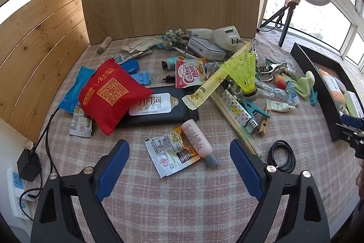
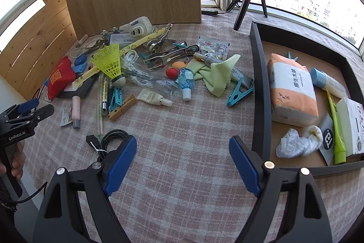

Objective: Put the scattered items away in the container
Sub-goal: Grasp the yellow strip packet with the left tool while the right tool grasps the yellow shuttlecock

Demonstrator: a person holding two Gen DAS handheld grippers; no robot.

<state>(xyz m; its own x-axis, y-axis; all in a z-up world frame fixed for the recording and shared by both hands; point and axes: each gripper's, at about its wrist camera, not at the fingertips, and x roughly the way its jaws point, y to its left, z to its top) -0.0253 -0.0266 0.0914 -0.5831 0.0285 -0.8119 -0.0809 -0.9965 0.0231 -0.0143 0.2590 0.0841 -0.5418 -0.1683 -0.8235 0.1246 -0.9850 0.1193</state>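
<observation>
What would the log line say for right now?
left tool: open, over pink bottle | right tool: open, empty | black tray: partly filled | clutter still on cloth

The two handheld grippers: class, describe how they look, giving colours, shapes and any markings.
Each gripper, left and right, has two black triangular cut-out arms with silver round screws, tipped by blue ribbed pads. In the right wrist view, the left gripper's black body reads "GenRobot.AI" in white and carries a blue part on top; a bare hand grips its handle.
</observation>
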